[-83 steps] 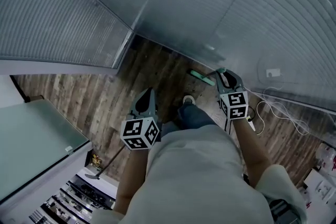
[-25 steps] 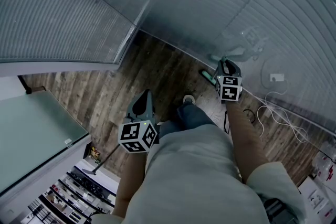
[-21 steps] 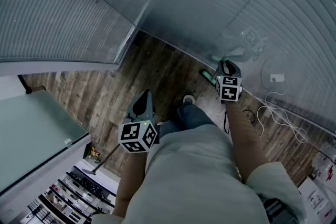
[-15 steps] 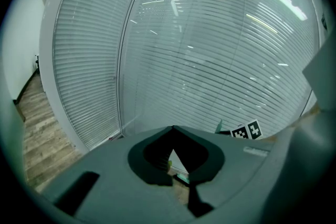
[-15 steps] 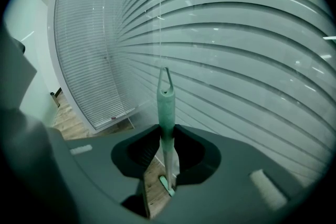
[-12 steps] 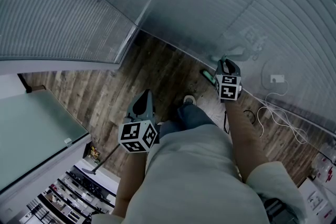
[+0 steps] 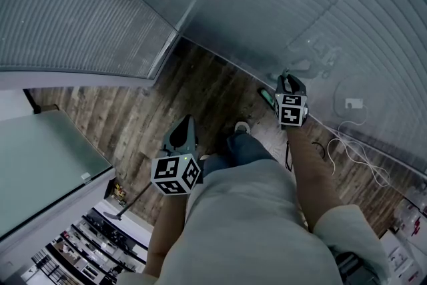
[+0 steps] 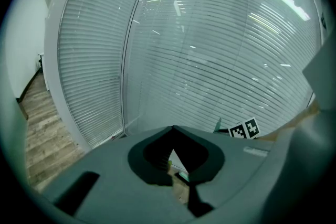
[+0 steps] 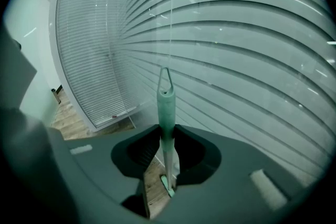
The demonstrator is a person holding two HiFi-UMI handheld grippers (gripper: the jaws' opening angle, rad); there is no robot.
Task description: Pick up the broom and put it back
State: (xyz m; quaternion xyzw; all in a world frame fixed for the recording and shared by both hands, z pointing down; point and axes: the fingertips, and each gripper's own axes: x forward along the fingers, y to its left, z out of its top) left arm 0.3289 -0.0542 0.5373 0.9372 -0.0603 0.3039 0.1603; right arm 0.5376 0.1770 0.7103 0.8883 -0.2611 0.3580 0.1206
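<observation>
Two jaws of the right gripper [image 9: 167, 131] are clamped on the broom [image 9: 166, 105] handle, passed up between them.

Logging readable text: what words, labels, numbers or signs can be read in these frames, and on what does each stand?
No text reads clearly.
Marker cubes: square black-and-white codes, no letters.
Light lettering on the left gripper: too blurred to read.
Shelved items: print too small.
Broom: no print visible.
</observation>
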